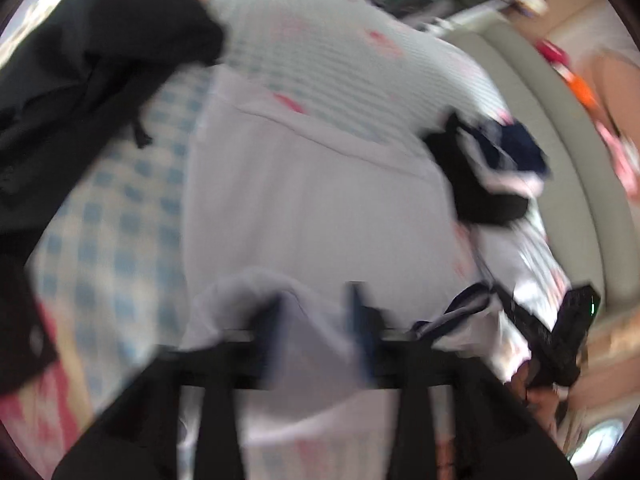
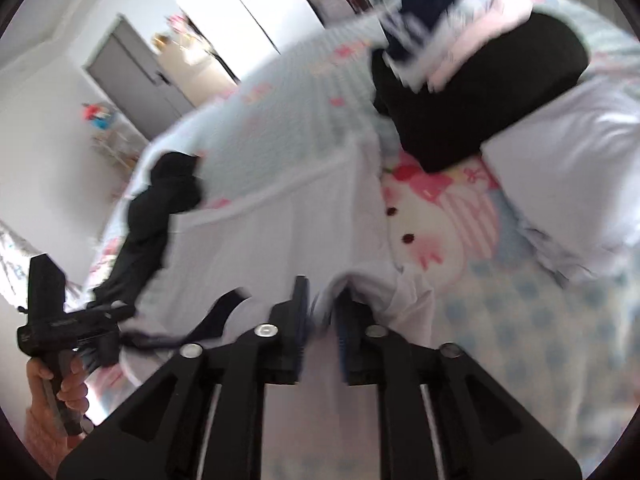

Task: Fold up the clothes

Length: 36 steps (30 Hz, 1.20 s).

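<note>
We pinch the white garment (image 1: 304, 208) at its near hem on the bed (image 1: 104, 216) — left hand-held gripper (image 1: 316, 312) and right hand-held gripper (image 2: 320, 312) both clamped on cloth. We judge a fold is in hand — next, carry both corners evenly toward the far edge.

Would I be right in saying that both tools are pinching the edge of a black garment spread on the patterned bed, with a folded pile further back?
Not quite: the garment both tools pinch is white, not black, as the right wrist view shows. The right tool and left tool each grip its near edge on the patterned bed, and the folded pile lies further back.
</note>
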Each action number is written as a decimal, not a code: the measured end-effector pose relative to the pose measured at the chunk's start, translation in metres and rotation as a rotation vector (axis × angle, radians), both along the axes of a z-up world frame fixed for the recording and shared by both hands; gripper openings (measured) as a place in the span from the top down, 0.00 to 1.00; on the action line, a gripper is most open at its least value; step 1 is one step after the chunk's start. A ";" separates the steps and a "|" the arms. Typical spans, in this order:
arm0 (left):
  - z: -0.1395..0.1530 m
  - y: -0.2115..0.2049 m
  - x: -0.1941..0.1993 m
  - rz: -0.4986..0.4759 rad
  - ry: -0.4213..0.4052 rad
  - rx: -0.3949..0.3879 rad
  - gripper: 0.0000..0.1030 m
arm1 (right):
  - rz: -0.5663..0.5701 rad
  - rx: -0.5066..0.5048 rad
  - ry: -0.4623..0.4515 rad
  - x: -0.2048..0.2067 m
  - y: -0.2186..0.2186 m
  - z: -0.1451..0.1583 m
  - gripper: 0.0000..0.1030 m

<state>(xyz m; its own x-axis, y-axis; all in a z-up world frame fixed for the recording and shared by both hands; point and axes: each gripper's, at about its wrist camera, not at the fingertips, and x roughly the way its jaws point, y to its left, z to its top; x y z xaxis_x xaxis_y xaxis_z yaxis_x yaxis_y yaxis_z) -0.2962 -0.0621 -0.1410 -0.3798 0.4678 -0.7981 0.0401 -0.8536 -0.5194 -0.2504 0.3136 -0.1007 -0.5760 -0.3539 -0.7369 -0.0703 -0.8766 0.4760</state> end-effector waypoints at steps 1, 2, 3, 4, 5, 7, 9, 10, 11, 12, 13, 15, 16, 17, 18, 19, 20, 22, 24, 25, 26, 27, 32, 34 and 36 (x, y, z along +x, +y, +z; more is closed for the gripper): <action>-0.005 -0.004 -0.007 0.035 -0.012 0.002 0.42 | -0.008 0.004 -0.023 -0.017 0.001 -0.006 0.79; -0.005 -0.008 -0.010 0.054 -0.012 0.010 0.42 | -0.016 0.006 -0.045 -0.033 0.002 -0.012 0.79; -0.001 -0.012 -0.008 0.065 0.015 0.018 0.42 | -0.024 -0.022 -0.033 -0.032 0.007 -0.010 0.79; 0.006 -0.016 -0.003 0.075 0.057 0.025 0.42 | -0.031 -0.050 -0.021 -0.030 0.012 -0.008 0.78; 0.016 -0.017 0.006 0.080 0.110 0.015 0.42 | -0.038 -0.076 -0.009 -0.029 0.017 -0.006 0.75; 0.026 -0.016 0.028 0.083 0.165 -0.054 0.42 | -0.044 -0.052 -0.006 -0.011 0.018 -0.007 0.60; 0.026 -0.014 0.051 0.087 0.175 -0.103 0.42 | -0.050 -0.027 -0.003 0.007 0.020 -0.008 0.45; 0.020 -0.016 0.062 0.089 0.164 -0.100 0.41 | -0.054 -0.015 -0.002 0.016 0.021 -0.009 0.45; 0.012 -0.018 0.073 0.093 0.148 -0.091 0.41 | -0.057 -0.003 -0.001 0.025 0.022 -0.010 0.45; 0.005 -0.019 0.079 0.098 0.132 -0.084 0.41 | -0.060 0.009 0.000 0.034 0.023 -0.010 0.45; -0.001 -0.019 0.082 0.104 0.117 -0.079 0.41 | -0.063 0.022 0.002 0.043 0.024 -0.011 0.45; -0.014 -0.019 0.088 0.115 0.086 -0.069 0.40 | -0.070 0.046 0.004 0.061 0.026 -0.012 0.43; -0.020 -0.018 0.091 0.121 0.071 -0.064 0.36 | -0.073 0.059 0.006 0.070 0.027 -0.013 0.43; -0.026 -0.018 0.094 0.127 0.056 -0.059 0.30 | -0.075 0.070 0.006 0.079 0.028 -0.014 0.43; -0.032 -0.018 0.097 0.132 0.040 -0.054 0.29 | -0.063 0.065 -0.020 0.077 0.025 -0.021 0.43; -0.038 -0.018 0.100 0.138 0.025 -0.048 0.29 | -0.063 0.066 -0.028 0.074 0.022 -0.027 0.43; -0.040 -0.016 0.101 0.144 0.022 -0.039 0.30 | -0.063 0.066 -0.037 0.071 0.019 -0.033 0.43; -0.036 -0.012 0.102 0.128 0.043 -0.028 0.43 | -0.056 0.066 -0.047 0.066 0.014 -0.041 0.43; -0.029 -0.005 0.105 0.089 0.073 -0.033 0.55 | -0.043 0.065 -0.050 0.060 0.010 -0.044 0.48; -0.026 -0.002 0.106 0.074 0.088 -0.042 0.64 | -0.031 0.051 -0.041 0.061 0.009 -0.041 0.54; -0.023 -0.002 0.108 0.065 0.102 -0.052 0.66 | -0.019 0.038 -0.032 0.061 0.008 -0.039 0.66; -0.022 -0.004 0.109 0.066 0.107 -0.053 0.66 | -0.007 0.025 -0.024 0.061 0.007 -0.036 0.68; -0.041 -0.021 0.108 0.080 0.022 0.035 0.39 | 0.007 0.032 -0.007 0.064 0.005 -0.031 0.54; -0.045 -0.014 0.108 0.062 0.022 0.028 0.41 | 0.007 0.026 -0.006 0.065 0.006 -0.031 0.54; -0.042 -0.003 0.108 0.026 0.043 0.001 0.57 | 0.006 0.019 -0.006 0.066 0.006 -0.031 0.70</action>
<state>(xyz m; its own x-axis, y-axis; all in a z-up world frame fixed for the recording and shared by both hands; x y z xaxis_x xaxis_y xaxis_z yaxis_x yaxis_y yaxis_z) -0.1885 -0.0654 -0.1831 -0.4260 0.4581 -0.7802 0.0402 -0.8519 -0.5221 -0.1842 0.3198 -0.1321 -0.5698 -0.3430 -0.7468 -0.0676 -0.8861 0.4585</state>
